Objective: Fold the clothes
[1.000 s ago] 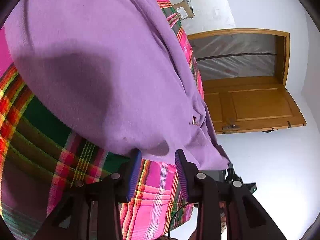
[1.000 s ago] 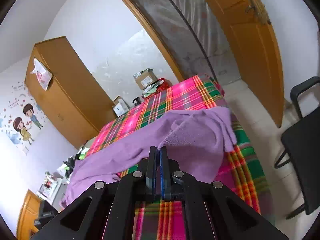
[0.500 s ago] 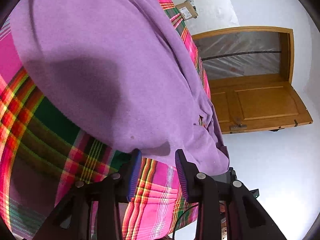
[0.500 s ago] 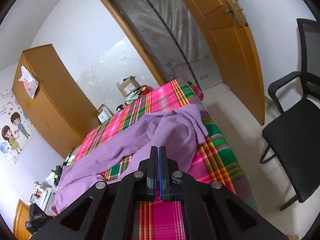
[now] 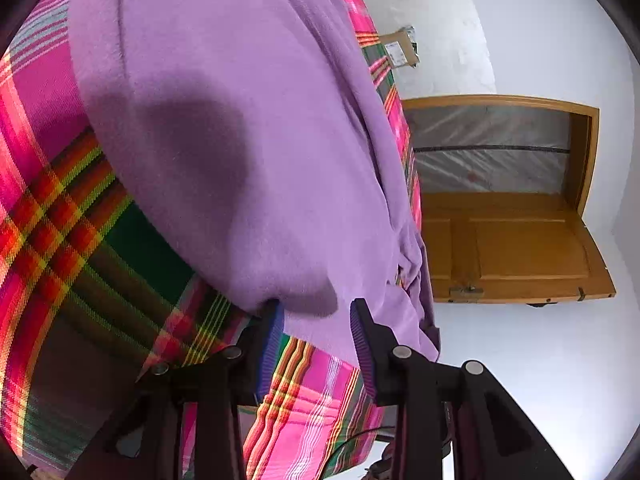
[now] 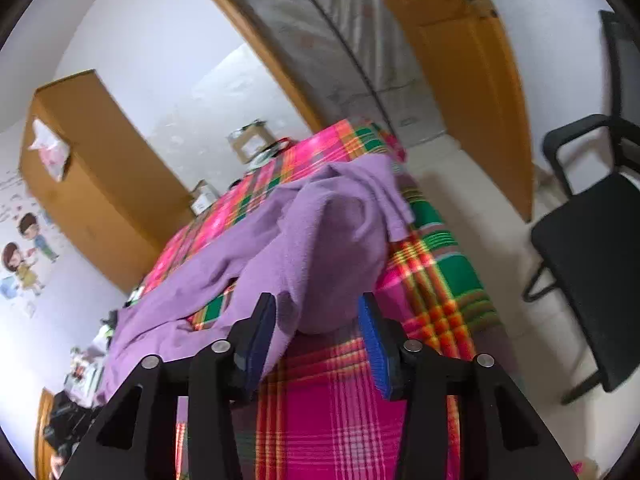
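Both hand-held grippers hover over a soft lilac fleece garment (image 5: 248,128) sprawled across a bed's pink, green and red plaid cover (image 6: 328,412). Left gripper (image 5: 316,320) stands released, blue pads apart at the garment's near hem by the bed's edge. Right gripper (image 6: 316,316) is opening, its jaws flanking a rumpled fold without pressing it, near the bed's corner beside a black chair (image 6: 592,248).

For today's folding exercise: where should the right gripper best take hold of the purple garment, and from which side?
Probably the rounded near hem of the purple garment, approached from the bed's near edge. That edge lies between the opening jaws of the right gripper, with plaid sheet bare below it.
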`<state>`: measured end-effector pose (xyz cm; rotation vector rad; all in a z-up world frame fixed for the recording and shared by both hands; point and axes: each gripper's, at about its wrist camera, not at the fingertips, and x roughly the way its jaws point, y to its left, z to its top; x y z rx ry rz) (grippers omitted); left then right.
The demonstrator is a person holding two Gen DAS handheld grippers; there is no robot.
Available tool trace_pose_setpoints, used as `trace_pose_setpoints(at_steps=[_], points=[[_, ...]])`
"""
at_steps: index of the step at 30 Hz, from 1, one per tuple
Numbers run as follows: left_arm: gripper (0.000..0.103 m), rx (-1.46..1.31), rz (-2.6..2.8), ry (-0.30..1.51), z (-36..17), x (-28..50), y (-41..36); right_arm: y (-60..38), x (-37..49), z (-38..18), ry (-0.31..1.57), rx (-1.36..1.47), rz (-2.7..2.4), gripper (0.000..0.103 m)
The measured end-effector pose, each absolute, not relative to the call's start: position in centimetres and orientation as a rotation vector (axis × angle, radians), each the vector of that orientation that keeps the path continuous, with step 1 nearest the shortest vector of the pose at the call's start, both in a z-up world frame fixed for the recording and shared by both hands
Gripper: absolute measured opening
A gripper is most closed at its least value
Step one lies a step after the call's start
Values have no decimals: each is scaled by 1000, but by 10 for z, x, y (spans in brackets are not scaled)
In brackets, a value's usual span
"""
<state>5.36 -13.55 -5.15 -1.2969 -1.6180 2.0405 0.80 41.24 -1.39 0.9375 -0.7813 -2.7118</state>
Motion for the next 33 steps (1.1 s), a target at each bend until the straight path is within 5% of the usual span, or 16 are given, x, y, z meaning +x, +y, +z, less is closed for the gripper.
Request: trace_pose_setpoints(at_steps=[3,10,12,13,19,33], points=[[35,-1287,2040,-1631,-53,51,-135,412,3,-12,-789,896,-2689,58],[34,-1279,1997,-1704,-60,46,-138,410,-32,-12,-766,957,-2699,56],[32,-1272,2000,-1716,-62,46,-137,408,-38,-11,-749,977,-2717,30],[28,-1269,1999,-1727,-64,45,-137,408,-40,-11,-739,990,-2713,7],[6,-1263,2014,-1758,-72,46,-137,406,-19,5,-706,897,-2766,6],[2,-1178,2079,-1729,-56,58,-145,401,33,12,-641,867,-2821,6]])
